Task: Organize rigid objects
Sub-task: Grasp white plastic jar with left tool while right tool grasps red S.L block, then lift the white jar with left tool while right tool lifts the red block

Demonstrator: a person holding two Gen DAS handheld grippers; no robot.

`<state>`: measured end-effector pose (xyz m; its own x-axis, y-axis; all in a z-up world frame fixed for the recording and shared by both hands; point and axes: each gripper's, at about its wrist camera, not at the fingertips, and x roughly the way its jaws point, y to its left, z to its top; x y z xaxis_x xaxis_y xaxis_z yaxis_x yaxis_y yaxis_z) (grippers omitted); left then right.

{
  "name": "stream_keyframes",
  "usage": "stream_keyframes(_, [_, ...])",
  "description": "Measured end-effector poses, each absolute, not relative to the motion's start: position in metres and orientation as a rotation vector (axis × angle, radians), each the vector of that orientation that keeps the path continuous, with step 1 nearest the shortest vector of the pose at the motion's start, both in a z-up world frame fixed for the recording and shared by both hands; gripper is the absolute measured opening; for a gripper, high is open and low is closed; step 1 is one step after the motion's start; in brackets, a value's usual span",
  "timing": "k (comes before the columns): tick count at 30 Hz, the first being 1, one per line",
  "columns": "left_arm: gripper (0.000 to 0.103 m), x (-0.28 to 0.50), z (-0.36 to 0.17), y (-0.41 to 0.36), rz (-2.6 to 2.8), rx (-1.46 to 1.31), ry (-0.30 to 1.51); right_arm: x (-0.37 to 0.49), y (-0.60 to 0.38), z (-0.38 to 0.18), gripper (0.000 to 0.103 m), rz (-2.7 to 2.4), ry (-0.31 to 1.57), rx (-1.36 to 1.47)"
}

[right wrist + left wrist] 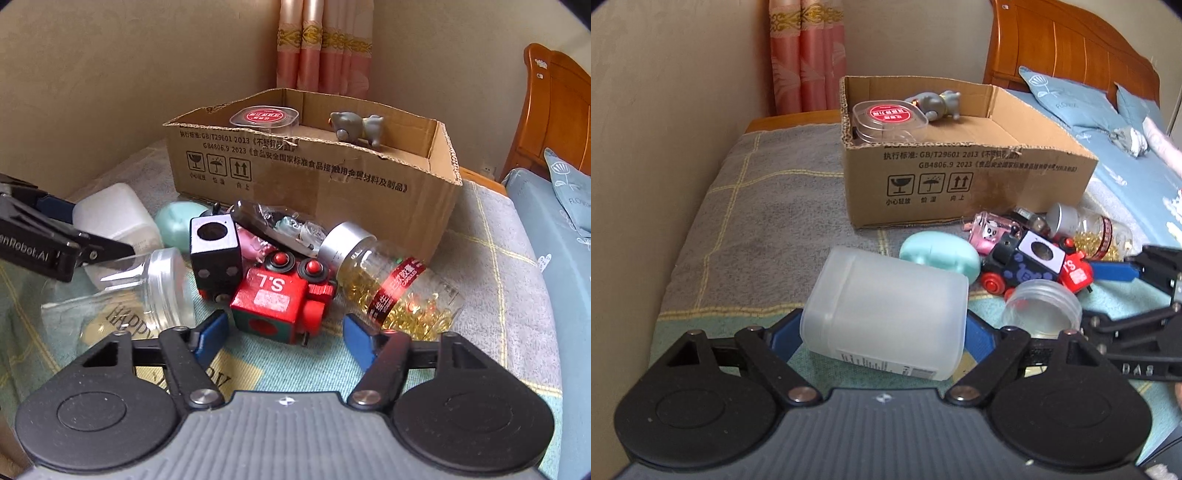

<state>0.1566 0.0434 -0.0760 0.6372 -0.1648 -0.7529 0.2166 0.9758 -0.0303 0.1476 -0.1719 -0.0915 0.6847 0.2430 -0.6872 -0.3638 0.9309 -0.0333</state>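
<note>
Since sorting into the open brown cardboard box (967, 184) ahead is under way, the left gripper (884, 332) clamps a frosted white plastic bottle (886, 310) lying sideways between its pads; the right gripper (284, 332), half-open and empty, brackets a red wooden toy train (280, 299), seemingly to grab it next

Left hand-held gripper (884, 325) clamped — right hand-held gripper (282, 328) apart.
</note>
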Motion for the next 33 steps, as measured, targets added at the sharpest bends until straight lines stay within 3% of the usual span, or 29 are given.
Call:
stream_keyframes(4, [0.087,0.158,-0.076,0.041,-0.212,0.065,0.854,0.146,-0.172,-0.09,0.056,0.344,0.73,-0.17])
stream_keyframes(22, [0.087,0.134,-0.073,0.034,-0.219,0.063,0.892,0.098,-0.22,-0.085,0.057,0.26,0.775,-0.216])
stream_keyframes(26, [0.087,0.121,-0.073,0.031,-0.249,0.065,0.912,0.095,-0.23,-0.087,0.067,0.215,0.77,-0.197])
stream_keyframes(33, [0.087,0.12,-0.077,0.028,-0.265,0.107,0.908,0.1,-0.234,-0.096,0.102,0.175,0.765,-0.158])
